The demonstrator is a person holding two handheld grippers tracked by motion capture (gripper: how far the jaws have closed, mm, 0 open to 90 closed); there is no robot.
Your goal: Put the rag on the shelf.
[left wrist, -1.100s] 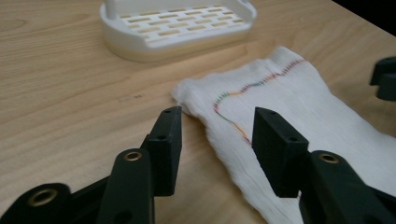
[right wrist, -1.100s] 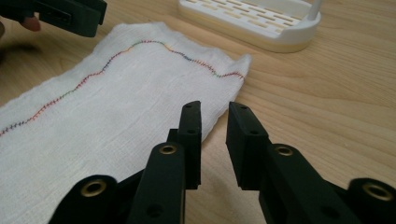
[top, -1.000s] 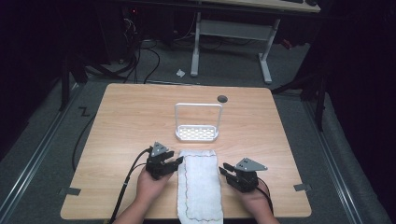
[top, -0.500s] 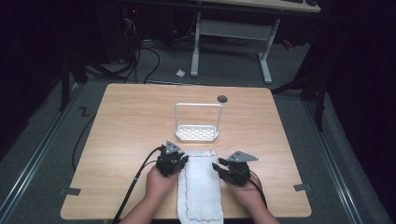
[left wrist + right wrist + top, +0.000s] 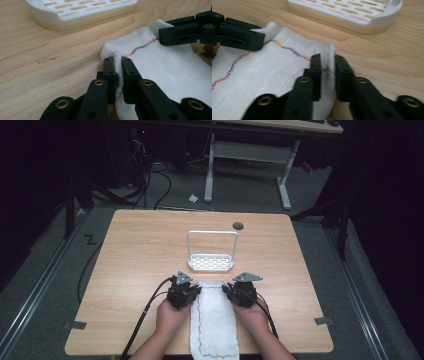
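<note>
Pinching far corners of the white stitched-hem cloth (image 5: 214, 320), left tongs (image 5: 118, 67) and right tongs (image 5: 327, 65) both clamped; fold or lift not yet started.

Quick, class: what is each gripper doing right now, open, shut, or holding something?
Left gripper: shut on a far corner of the white woven cloth with rainbow stitching.
Right gripper: shut on the cloth's other far corner.

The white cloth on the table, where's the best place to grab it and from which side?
Take the white cloth at its two far corners, coming in from the near side, one claw per long edge. It lies flat, so only pinched-up edges give purchase; the left claw and right claw each grip one there.
</note>
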